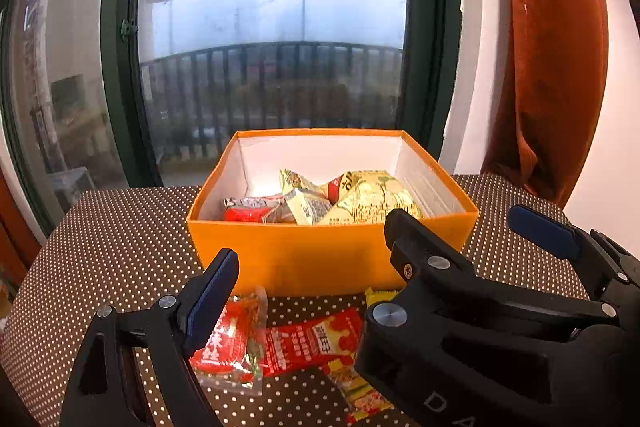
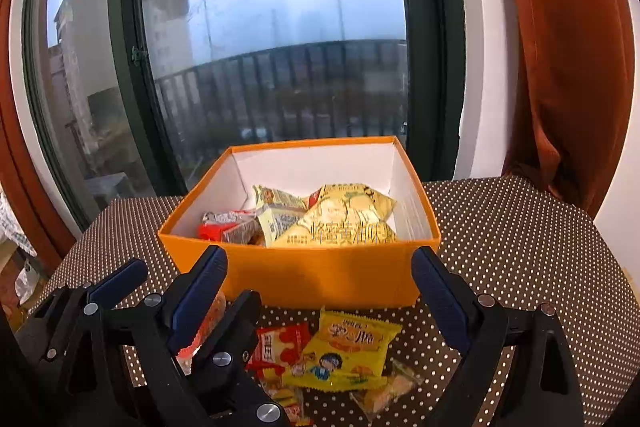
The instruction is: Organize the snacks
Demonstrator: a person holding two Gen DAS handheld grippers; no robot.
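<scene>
left gripper [image 1: 308, 291] apart, empty | right gripper [image 2: 320, 291] apart, empty | both hang over loose packets [image 2: 348, 355] on dotted table [image 2: 520, 247], lined up to lift them into orange box [image 2: 320, 279], already part filled

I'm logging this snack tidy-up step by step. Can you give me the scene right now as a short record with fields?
surface: brown polka-dot tablecloth
container: orange box, open, white inside
in box: large yellow packet, small yellow packets, red packets
loose in front of box: yellow cartoon packet, red packet, clear-edged red packet
left gripper: open, holding nothing
right gripper: open, holding nothing
backdrop: window, rust curtain
</scene>
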